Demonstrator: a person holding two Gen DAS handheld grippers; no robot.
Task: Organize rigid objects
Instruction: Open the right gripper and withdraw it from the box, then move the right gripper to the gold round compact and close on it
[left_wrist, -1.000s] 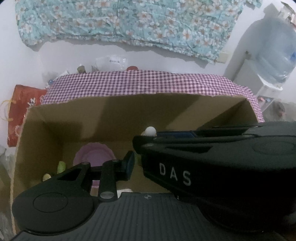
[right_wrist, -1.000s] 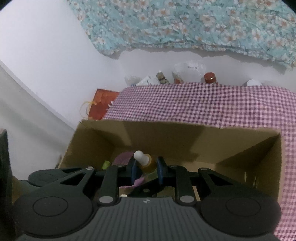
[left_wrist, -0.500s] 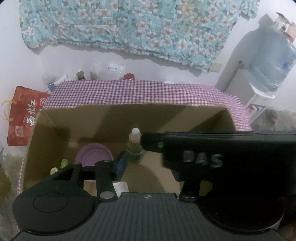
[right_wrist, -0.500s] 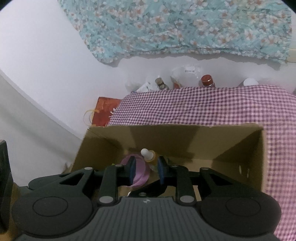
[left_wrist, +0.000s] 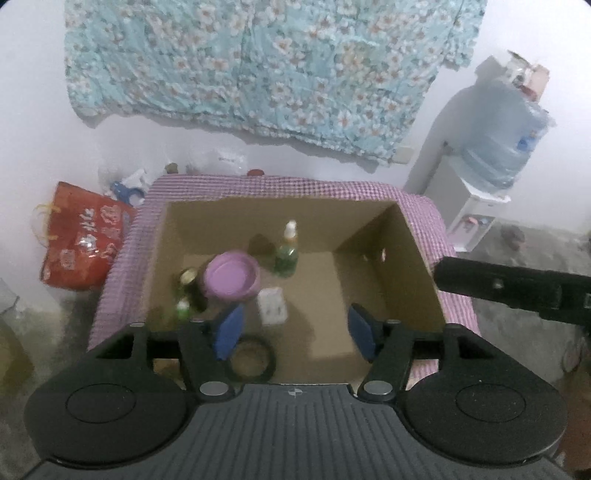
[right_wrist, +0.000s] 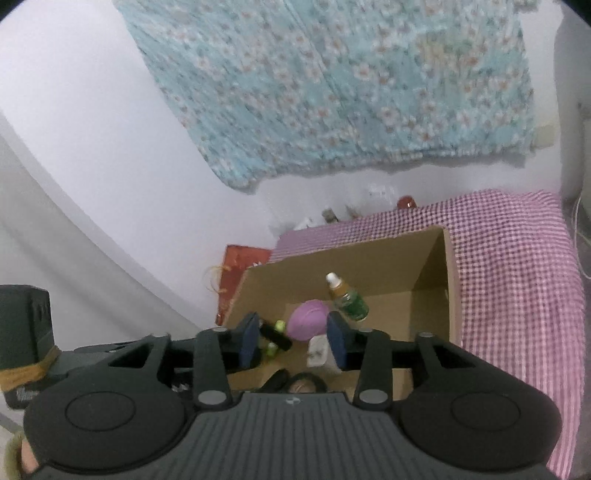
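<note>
Standing upright at centre frame inside the cardboard box (left_wrist: 413, 258), one green bottle (left_wrist: 287, 251) looks light, rigid and slick; take it at the body, not the white cap. One purple bowl (left_wrist: 231, 277) sits beside it. Left gripper (left_wrist: 293, 330) and right gripper (right_wrist: 291, 338) are both opening, empty.

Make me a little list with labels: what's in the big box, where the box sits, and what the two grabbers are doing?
Container: open brown cardboard box
Box sits on: purple-and-white checked cloth
Standing in box: small green bottle with white cap, upright near the back wall
Beside it: round purple plastic bowl
Also inside: flat white plug adapter, black ring
Left gripper: jaws opening, nothing between them
Right gripper: jaws opening, nothing between them
</note>
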